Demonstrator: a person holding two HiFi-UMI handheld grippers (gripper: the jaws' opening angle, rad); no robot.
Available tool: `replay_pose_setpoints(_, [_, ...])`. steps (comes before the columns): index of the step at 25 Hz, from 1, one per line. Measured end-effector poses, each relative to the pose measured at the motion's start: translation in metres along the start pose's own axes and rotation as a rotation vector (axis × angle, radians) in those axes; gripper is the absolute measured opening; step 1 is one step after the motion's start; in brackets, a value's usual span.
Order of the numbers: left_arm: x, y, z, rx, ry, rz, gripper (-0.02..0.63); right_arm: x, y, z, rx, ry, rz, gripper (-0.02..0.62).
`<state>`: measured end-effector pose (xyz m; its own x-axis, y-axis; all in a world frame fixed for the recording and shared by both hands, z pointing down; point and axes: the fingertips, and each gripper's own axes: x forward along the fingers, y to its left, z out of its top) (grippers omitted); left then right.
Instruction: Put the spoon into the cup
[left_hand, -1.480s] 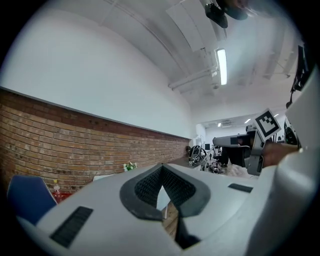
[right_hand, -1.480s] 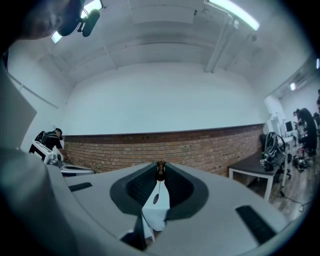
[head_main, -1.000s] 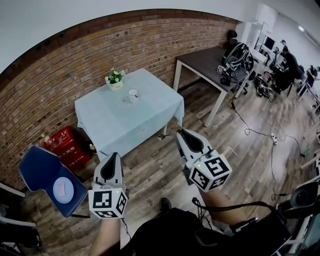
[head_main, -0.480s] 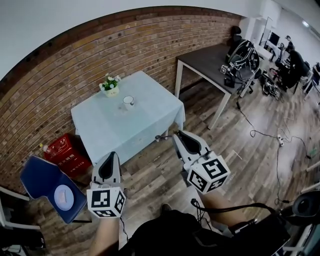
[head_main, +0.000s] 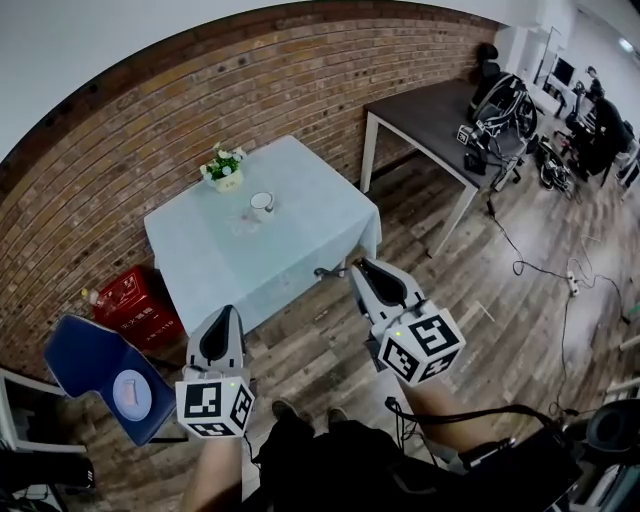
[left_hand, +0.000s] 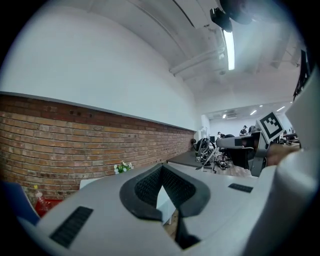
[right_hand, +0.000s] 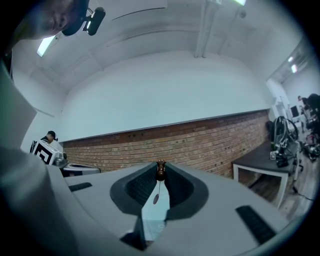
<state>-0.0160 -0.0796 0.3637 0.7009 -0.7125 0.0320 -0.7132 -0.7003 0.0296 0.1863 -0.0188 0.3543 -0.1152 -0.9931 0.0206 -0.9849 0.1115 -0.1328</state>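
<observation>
Progress looks early to me: the spoon is picked up, but the delivery has not begun. My right gripper (right_hand: 160, 169) has its jaws closed down on the spoon (right_hand: 160, 172). In the right gripper view the brown end of the handle is pinched at the very tips, and the thin stem and small bowl hang below it between the pads. My left gripper (left_hand: 161, 169) has its jaws brought together at the tips with nothing between them, so I judge it idle for now.

The cup (head_main: 262, 203) stands upright on the table (head_main: 310, 235), on the pale blue cloth near a small pot of flowers (head_main: 226, 170). I cannot see from here whether anything is inside the cup. Both grippers are out over the wooden floor, well apart from the table, with the right one pointing roughly toward it.

What is left, as I judge it, is nearly everything: closing the distance to the table, bringing the hanging bowl over the cup's mouth, lowering it in and releasing. With such a fine pinch at the tips, the spoon may swing on the way
</observation>
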Motion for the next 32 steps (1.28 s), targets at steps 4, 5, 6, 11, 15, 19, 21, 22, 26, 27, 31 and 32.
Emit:
replay_pose_setpoints(4, [0.017, 0.016, -0.004, -0.015, -0.001, -0.001, 0.009, 0.026, 0.000, -0.003, -0.016, 0.009, 0.012, 0.058])
replay_pose_setpoints(5, [0.022, 0.021, -0.004, -0.019, -0.005, -0.003, 0.009, 0.032, -0.002, -0.003, -0.018, 0.013, 0.006, 0.057])
replay_pose_setpoints(6, [0.028, 0.025, -0.004, -0.021, -0.009, -0.008, 0.009, 0.039, -0.003, -0.002, -0.020, 0.017, -0.003, 0.058])
replay_pose_setpoints(11, [0.055, 0.056, 0.004, -0.023, -0.040, -0.038, 0.009, 0.080, -0.001, 0.006, -0.040, 0.011, -0.014, 0.058])
replay_pose_setpoints(15, [0.078, 0.074, 0.007, -0.027, -0.042, -0.052, 0.009, 0.106, -0.004, 0.014, -0.042, 0.010, -0.031, 0.057])
replay_pose_setpoints(19, [0.098, 0.094, 0.005, -0.033, -0.034, -0.061, 0.009, 0.133, -0.007, 0.013, -0.041, 0.016, -0.040, 0.058])
replay_pose_setpoints(21, [0.107, 0.103, 0.005, -0.033, -0.036, -0.067, 0.009, 0.145, -0.008, 0.012, -0.036, 0.018, -0.042, 0.058])
replay_pose_setpoints(22, [0.111, 0.107, 0.005, -0.033, -0.038, -0.070, 0.009, 0.151, -0.008, 0.011, -0.036, 0.016, -0.041, 0.058])
replay_pose_setpoints(26, [0.122, 0.128, 0.010, -0.039, -0.051, -0.069, 0.009, 0.174, -0.006, 0.014, -0.040, 0.019, -0.048, 0.058])
replay_pose_setpoints(27, [0.125, 0.134, 0.011, -0.034, -0.055, -0.070, 0.009, 0.180, -0.006, 0.015, -0.041, 0.019, -0.053, 0.057])
replay_pose_setpoints(31, [0.137, 0.156, 0.017, -0.041, -0.063, -0.072, 0.009, 0.203, -0.004, 0.021, -0.055, 0.017, -0.071, 0.057])
replay_pose_setpoints(32, [0.141, 0.161, 0.018, -0.047, -0.065, -0.075, 0.009, 0.210, -0.004, 0.021, -0.054, 0.017, -0.076, 0.058])
